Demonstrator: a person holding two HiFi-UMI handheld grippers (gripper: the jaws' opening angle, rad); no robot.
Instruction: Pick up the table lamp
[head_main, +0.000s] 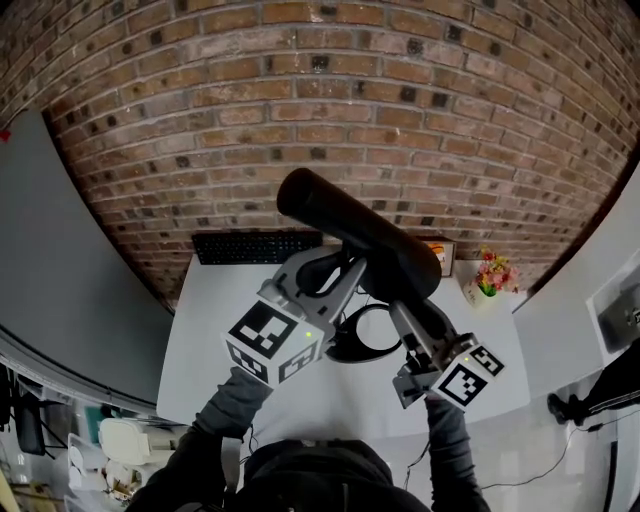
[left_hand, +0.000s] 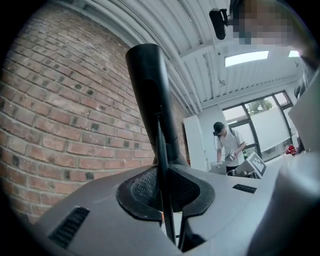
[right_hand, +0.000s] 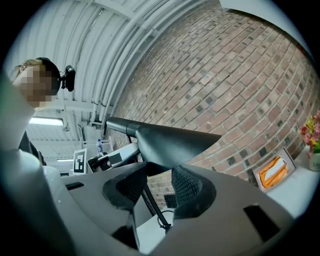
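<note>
The table lamp (head_main: 350, 225) is black, with a long tube-shaped head, a thin stem and a ring-shaped base (head_main: 362, 345). It is up in the air over the white table (head_main: 210, 330), slanting from upper left to lower right in the head view. My left gripper (head_main: 342, 278) is shut on the thin stem (left_hand: 162, 165), which runs up between the pads (left_hand: 145, 187) to the lamp's tube (left_hand: 147, 90). My right gripper (head_main: 400, 312) holds the flared end of the lamp's head (right_hand: 170, 142), with both ribbed pads (right_hand: 186, 185) against it.
A brick wall stands behind the table. A black keyboard (head_main: 255, 246) lies along the table's back edge, with an orange and white box (right_hand: 272, 172) and a small flower pot (head_main: 490, 272) at the back right. The lamp's cable (right_hand: 160, 217) hangs down. Another person (left_hand: 227, 145) stands far off.
</note>
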